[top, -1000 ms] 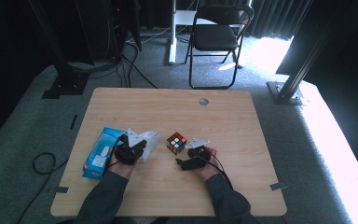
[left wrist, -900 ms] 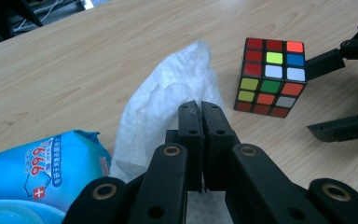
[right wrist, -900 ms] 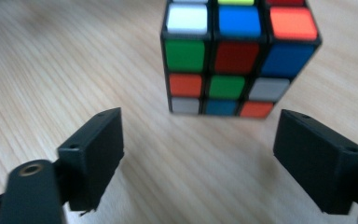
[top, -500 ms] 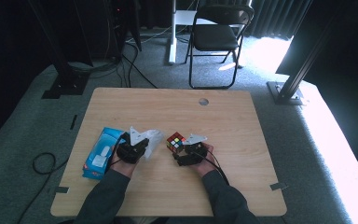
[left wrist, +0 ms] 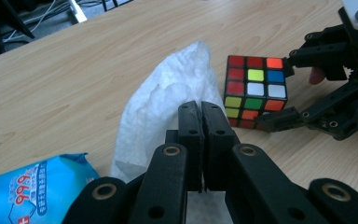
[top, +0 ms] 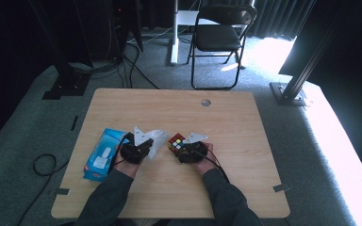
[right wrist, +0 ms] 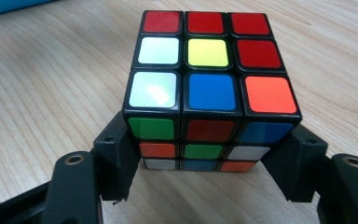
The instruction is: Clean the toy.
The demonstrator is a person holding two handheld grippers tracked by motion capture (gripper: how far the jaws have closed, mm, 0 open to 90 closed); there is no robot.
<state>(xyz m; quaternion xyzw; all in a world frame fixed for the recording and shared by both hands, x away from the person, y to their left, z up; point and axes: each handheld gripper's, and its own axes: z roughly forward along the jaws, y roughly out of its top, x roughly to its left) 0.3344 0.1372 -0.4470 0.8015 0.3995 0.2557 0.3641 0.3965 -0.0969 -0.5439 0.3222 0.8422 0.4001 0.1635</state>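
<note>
A scrambled Rubik's cube (top: 175, 141) (right wrist: 207, 60) (left wrist: 254, 88) sits on the wooden table (top: 240, 122) near its middle front. My right gripper (top: 181, 149) (right wrist: 209, 158) has a jaw on each side of the cube; the jaws have just been closing and now press on its lower layers. A crumpled white tissue (top: 156, 138) (left wrist: 168, 93) lies just left of the cube. My left gripper (top: 143, 143) (left wrist: 200, 112) is shut on the tissue's near edge. In the left gripper view, the right gripper (left wrist: 279, 93) clasps the cube from the right.
A blue tissue pack (top: 101, 153) (left wrist: 32, 191) lies at the front left, beside my left hand. A round hole (top: 206, 102) pierces the table's far side. A folding chair (top: 221, 37) stands on the floor beyond the table.
My right gripper has slid left up to the cube and its jaws have closed around it. The left gripper and tissue have stayed put.
</note>
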